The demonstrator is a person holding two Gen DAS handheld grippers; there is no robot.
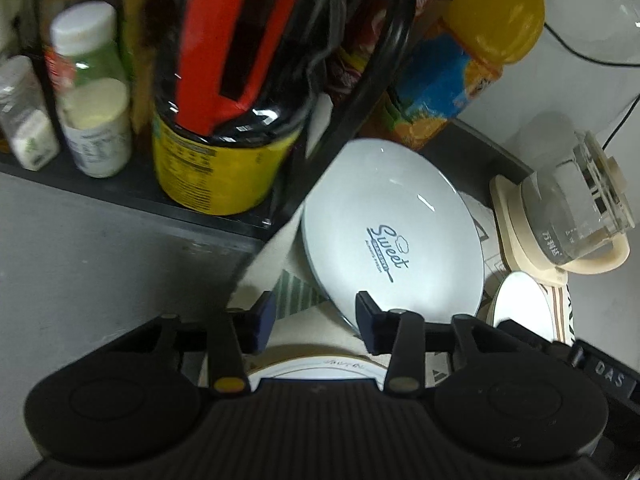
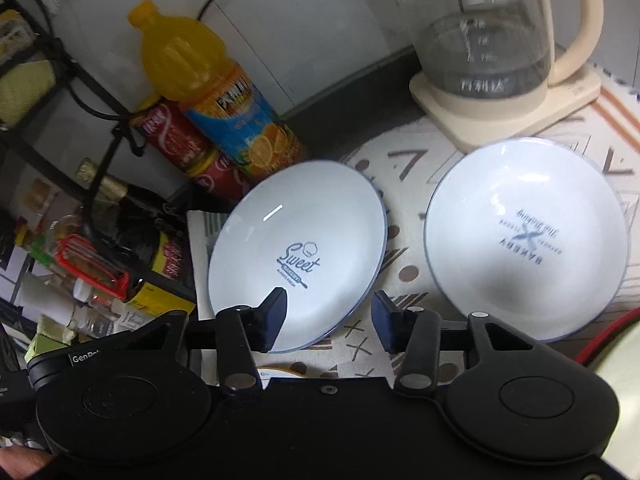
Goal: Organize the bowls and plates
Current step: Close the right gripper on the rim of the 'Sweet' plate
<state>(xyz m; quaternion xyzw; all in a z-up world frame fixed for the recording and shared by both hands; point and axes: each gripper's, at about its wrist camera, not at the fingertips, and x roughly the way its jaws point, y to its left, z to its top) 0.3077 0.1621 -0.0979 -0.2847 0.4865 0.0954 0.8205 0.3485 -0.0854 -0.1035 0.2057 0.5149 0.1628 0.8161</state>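
Left hand-held gripper (image 1: pixel 314 322): partly open, nothing between its fingers; its right finger overlaps the near rim of the "Sweet" plate (image 1: pixel 392 232), contact unclear.
Right hand-held gripper (image 2: pixel 328 322): partly open, empty, low centre of its frame, straddling that plate's (image 2: pixel 298 256) near right rim.
Bakery plate (image 2: pixel 526 236): right of frame, on the patterned cloth (image 2: pixel 404 168).
Kettle (image 2: pixel 480 40): upper right.
Juice bottle (image 2: pixel 216 92): upper left, behind the "Sweet" plate.
Bowl (image 1: pixel 524 304): lower right in the left view.
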